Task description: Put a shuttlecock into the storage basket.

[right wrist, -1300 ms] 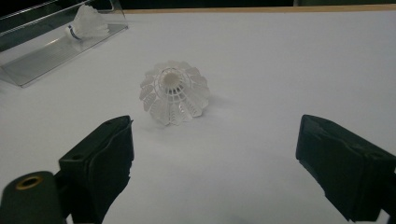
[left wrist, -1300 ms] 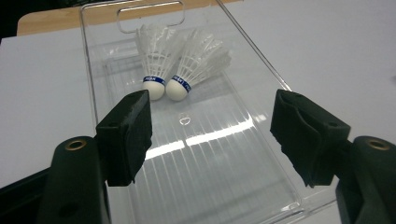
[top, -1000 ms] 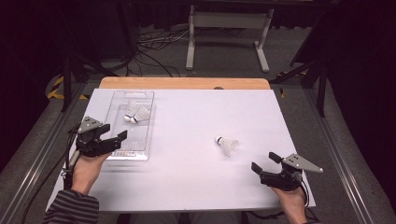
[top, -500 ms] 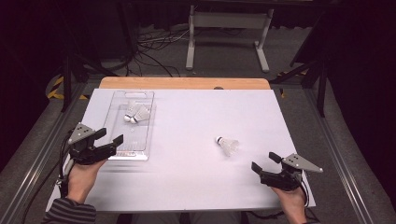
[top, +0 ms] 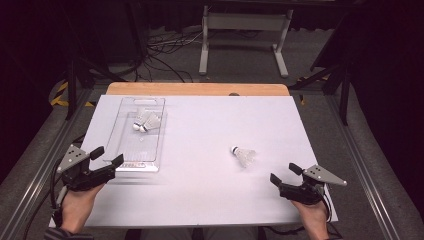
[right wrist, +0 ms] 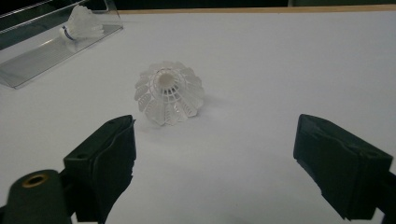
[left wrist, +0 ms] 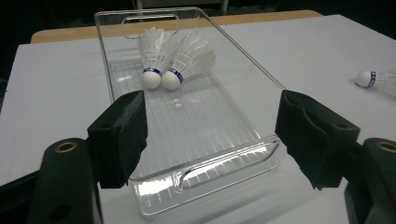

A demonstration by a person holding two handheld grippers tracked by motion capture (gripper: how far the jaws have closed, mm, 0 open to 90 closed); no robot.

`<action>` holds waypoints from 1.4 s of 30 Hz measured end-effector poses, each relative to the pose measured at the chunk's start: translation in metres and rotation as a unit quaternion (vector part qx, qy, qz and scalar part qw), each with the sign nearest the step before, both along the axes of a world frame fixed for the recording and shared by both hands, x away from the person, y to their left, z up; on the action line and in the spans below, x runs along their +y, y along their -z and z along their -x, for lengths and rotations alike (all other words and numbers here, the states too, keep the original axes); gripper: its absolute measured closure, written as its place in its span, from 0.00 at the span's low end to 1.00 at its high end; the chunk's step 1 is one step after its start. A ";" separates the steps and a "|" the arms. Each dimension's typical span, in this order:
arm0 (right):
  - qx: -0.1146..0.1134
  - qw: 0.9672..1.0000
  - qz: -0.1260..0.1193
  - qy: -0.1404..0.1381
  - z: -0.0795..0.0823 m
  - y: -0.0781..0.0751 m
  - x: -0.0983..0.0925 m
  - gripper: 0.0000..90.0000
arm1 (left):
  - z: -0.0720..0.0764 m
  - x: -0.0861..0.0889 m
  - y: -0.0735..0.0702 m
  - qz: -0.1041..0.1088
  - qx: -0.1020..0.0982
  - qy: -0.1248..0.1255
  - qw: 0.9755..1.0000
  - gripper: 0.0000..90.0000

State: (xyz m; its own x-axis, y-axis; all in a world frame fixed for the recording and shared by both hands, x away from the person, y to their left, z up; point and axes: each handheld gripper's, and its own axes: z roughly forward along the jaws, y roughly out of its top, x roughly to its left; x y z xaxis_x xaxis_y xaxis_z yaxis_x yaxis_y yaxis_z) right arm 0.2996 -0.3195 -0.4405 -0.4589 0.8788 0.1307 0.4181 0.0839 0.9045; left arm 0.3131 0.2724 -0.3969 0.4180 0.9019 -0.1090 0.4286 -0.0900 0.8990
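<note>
A white plastic shuttlecock with a blue-banded cork [top: 243, 155] lies loose on the white worktop [top: 210, 200], skirt toward the right tool [top: 286, 174], whose jaws gape wide just short of it, ready to close. The left tool [top: 106, 156], equally wide, faces the clear ridged plastic tray's [top: 131, 166] near end, likely to steady it; two matching shuttlecocks [top: 146, 121] rest inside.

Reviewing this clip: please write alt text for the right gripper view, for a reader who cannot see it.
A white plastic shuttlecock lies on the white table, its open skirt facing the camera, just beyond the right gripper, whose two black jaws stand wide apart. At the upper left, part of a clear plastic tray holds another shuttlecock.
</note>
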 end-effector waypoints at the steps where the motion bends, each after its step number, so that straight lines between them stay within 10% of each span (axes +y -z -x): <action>1: 0.001 1.000 0.000 0.000 0.000 0.000 -0.001 0.15 | 0.001 0.001 0.001 0.000 0.000 0.001 1.000 0.29; 26: -0.001 1.000 0.000 0.014 0.000 -0.001 -0.001 0.15 | 0.020 0.019 0.023 0.034 -0.025 -0.029 0.999 0.27; 42: -0.006 1.000 -0.003 0.011 -0.001 -0.003 -0.001 0.14 | 0.023 0.017 0.037 0.018 -0.012 -0.031 0.999 0.27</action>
State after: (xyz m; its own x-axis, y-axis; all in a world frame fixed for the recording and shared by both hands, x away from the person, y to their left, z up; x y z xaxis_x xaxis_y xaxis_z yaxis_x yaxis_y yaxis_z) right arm 0.3008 -0.3204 -0.4373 -0.4416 0.8876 0.1305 0.4092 0.0698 0.9098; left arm 0.2906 0.2897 -0.4340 0.3652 0.9213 -0.1333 0.4103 -0.0308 0.9114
